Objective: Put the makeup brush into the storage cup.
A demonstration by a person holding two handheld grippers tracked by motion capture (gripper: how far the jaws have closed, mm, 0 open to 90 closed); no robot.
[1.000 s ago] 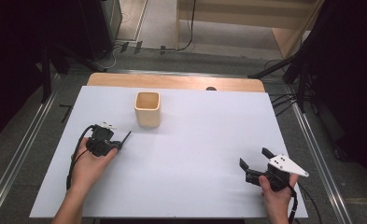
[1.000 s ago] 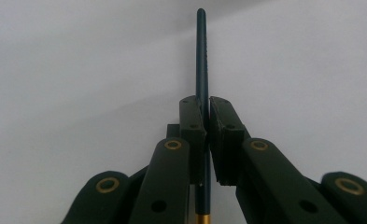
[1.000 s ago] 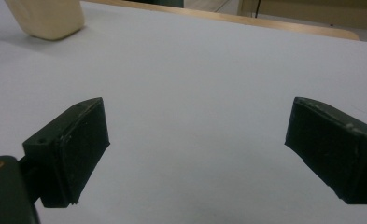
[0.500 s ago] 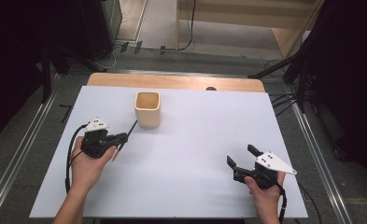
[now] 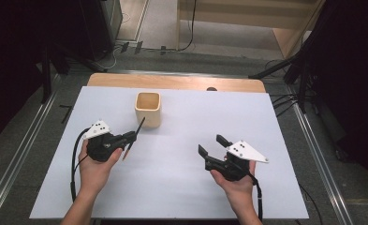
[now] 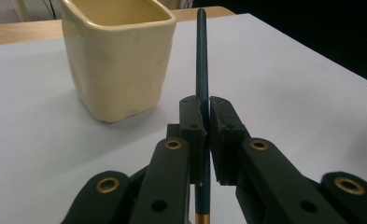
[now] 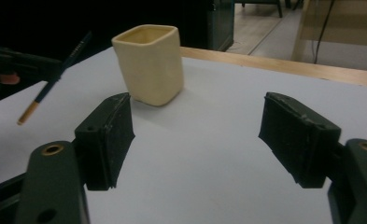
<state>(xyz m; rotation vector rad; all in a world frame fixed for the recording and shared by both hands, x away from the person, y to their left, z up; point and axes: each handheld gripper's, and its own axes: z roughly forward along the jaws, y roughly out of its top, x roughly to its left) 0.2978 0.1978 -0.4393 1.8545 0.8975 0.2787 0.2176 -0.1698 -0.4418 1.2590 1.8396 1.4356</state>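
Observation:
My left gripper [image 5: 132, 137] is shut on a dark green pencil [image 5: 136, 132], which stands tilted with its upper end near the cup's front. In the left gripper view the pencil [image 6: 201, 56] rises between the closed pads [image 6: 192, 119], just right of the cream square cup [image 6: 118, 56]. The cup [image 5: 148, 108] stands upright on the white table top [image 5: 195, 117], left of the middle. My right gripper [image 5: 212, 145] hovers right of centre, open, with nothing between its jaws, which have just been closing. The right gripper view looks past its gripper [image 7: 197, 135] at the cup [image 7: 148, 63] and the pencil [image 7: 55, 79].
A bare wooden strip [image 5: 172, 81] runs along the table's far edge, with a small dark knob [image 5: 211, 88] on it. Metal rails [image 5: 13, 154] flank the table on both sides. Cables lie on the floor beyond.
My right gripper has moved left toward the table's middle, and its jaws stand narrower. My left gripper has hardly shifted and keeps the pencil.

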